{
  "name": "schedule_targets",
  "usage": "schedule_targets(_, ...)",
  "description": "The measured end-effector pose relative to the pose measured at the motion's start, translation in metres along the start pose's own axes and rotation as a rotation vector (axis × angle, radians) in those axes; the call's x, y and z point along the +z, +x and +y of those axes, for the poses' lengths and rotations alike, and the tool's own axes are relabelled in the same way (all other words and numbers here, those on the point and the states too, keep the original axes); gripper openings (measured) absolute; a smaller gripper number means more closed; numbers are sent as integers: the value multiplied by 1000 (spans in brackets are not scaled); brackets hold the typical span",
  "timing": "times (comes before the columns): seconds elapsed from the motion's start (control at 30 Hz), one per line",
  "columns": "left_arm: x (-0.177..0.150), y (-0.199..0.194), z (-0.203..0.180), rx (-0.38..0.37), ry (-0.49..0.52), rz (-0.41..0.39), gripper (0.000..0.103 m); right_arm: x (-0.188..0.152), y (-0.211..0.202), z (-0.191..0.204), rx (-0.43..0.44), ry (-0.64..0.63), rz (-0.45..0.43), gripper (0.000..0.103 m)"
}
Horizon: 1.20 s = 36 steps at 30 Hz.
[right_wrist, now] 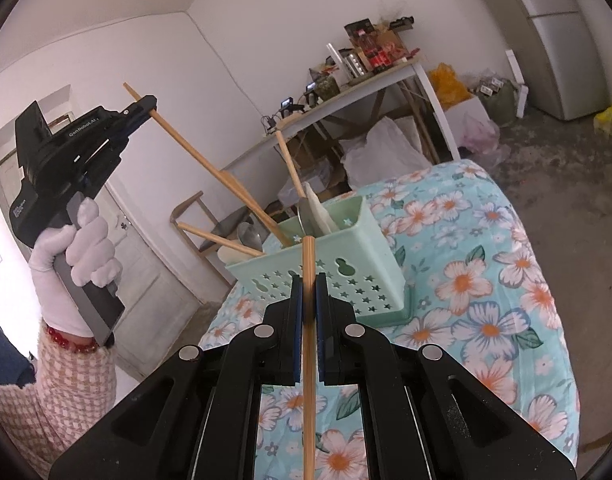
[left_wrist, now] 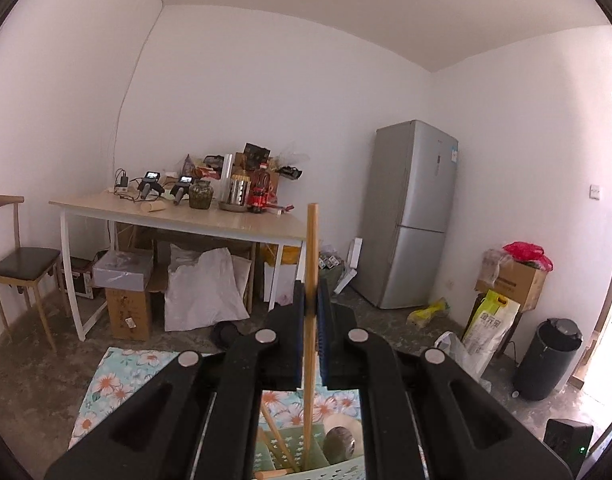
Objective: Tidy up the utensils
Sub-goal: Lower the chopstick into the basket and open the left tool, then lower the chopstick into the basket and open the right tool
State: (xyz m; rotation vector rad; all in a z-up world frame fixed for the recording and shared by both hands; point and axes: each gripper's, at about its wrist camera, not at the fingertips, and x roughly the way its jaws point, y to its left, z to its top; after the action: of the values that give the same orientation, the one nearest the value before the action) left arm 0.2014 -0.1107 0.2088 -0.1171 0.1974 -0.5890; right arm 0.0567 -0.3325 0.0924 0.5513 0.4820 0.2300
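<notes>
Right gripper is clamped on a wooden chopstick just before a green basket on a floral cloth. Farther left, the raised left gripper pinches another chopstick leaning into the basket. Chopsticks look light, stiff, smooth; a mid-shaft grip probably suits.

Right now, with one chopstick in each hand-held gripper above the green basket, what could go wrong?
1. The left hand-held gripper pinches its chopstick near the upper end, so the long free part may swing or slip out.
2. Its lower end sits among the other chopsticks and spoons in the green basket; pulling could drag them out.
3. The right hand-held gripper holds its chopstick close to the basket rim and might knock it.
</notes>
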Motion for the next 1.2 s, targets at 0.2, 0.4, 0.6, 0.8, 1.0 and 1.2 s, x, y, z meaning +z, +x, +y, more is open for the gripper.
schedule_targets(0.2, -14, 17, 0, 24, 12, 36, 5, 0, 0, -2, 5, 6, -1, 4)
schedule_targets(0.4, -43, 50, 10, 22, -9, 134, 6, 0, 2, -3, -4, -1, 3, 4)
schedule_targets(0.6, -50, 51, 21, -41, -115, 187, 26, 0, 1, -3, -19, 0, -2, 4)
schedule_targets(0.8, -45, 19, 23, -53, -118, 150, 44, 1, -7, 8, -34, -20, -19, 4)
schedule_targets(1.0, -60, -27, 32, -40, -121, 177, 54, 9, -18, 18, -39, -54, -41, 4)
schedule_targets(1.2, -114, -61, 48, -5, -131, 285, 60, 35, -12, 33, -14, -91, -55, 4)
